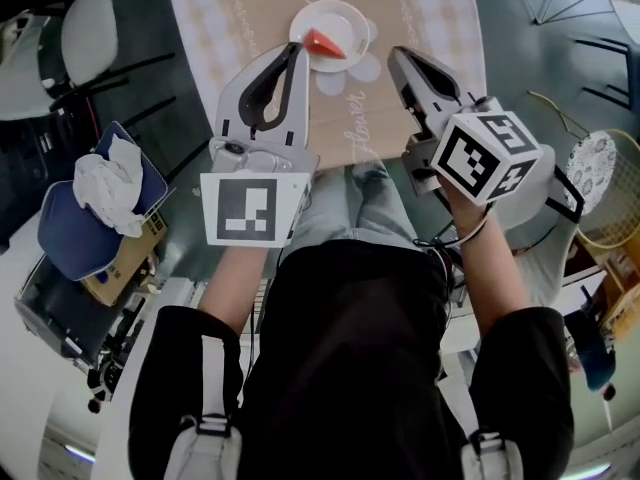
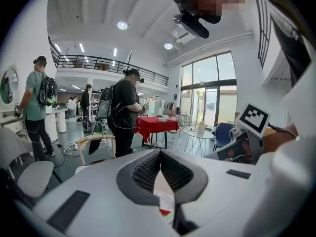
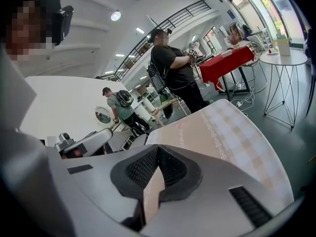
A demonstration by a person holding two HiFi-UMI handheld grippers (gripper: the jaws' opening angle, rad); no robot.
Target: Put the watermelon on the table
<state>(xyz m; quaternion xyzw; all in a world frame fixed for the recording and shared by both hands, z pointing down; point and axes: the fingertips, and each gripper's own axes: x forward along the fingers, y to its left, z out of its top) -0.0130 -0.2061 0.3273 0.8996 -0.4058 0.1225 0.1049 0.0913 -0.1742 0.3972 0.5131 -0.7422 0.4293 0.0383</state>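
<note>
A red watermelon wedge (image 1: 324,43) lies on a white plate (image 1: 345,18) on the table (image 1: 420,8), which is covered with a beige checked cloth. My left gripper (image 1: 293,50) hangs shut and empty just left of the plate, its tips near the rim. My right gripper (image 1: 396,56) is shut and empty to the plate's right. In the left gripper view the jaws (image 2: 159,153) meet, and the plate (image 2: 165,199) with the wedge (image 2: 165,212) shows below them. The right gripper view shows its jaws (image 3: 157,149) shut over the cloth (image 3: 222,127).
A white chair (image 1: 88,18) stands at the far left. A blue seat (image 1: 60,223) with a crumpled white cloth (image 1: 108,183) and a cardboard box (image 1: 125,258) is beside me on the left. People (image 2: 123,107) stand in the room near a red table (image 2: 155,125).
</note>
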